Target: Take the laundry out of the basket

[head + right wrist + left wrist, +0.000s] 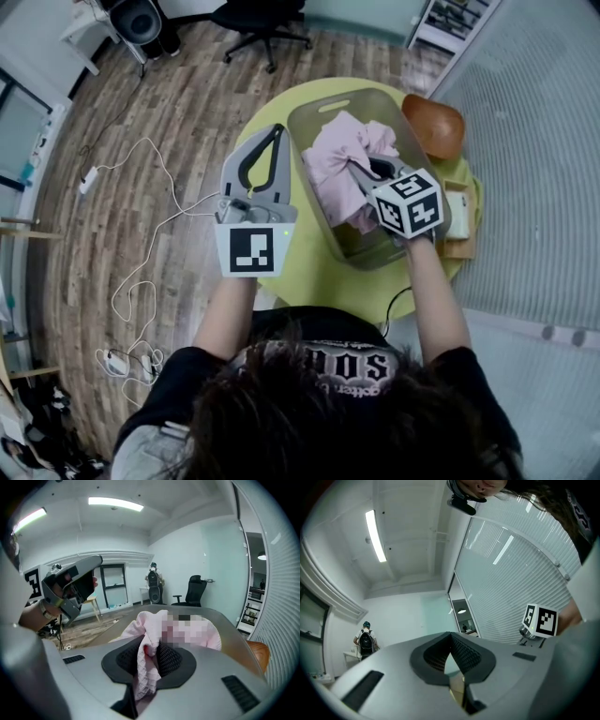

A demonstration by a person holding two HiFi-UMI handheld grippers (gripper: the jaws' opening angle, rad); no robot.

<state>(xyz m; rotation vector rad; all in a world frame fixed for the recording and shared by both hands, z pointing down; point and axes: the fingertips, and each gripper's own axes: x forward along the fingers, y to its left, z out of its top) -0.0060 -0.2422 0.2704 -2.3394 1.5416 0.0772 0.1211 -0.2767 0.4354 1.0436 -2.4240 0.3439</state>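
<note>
A translucent grey basket (373, 249) stands on a round yellow-green table (309, 272). Pink laundry (339, 152) fills it. My right gripper (356, 169) reaches into the basket and is shut on a fold of the pink cloth (140, 620), which hangs down between its pads (169, 658). My left gripper (277, 131) is held above the table's left part, beside the basket and apart from it. Its jaws meet at the tips (451, 637) with nothing between them. The right gripper's marker cube (541, 620) shows in the left gripper view.
A brown rounded object (433, 124) lies behind the basket at the right, and a white box (457, 211) sits at the table's right edge. White cables (141, 281) trail over the wooden floor on the left. An office chair (262, 23) stands farther back.
</note>
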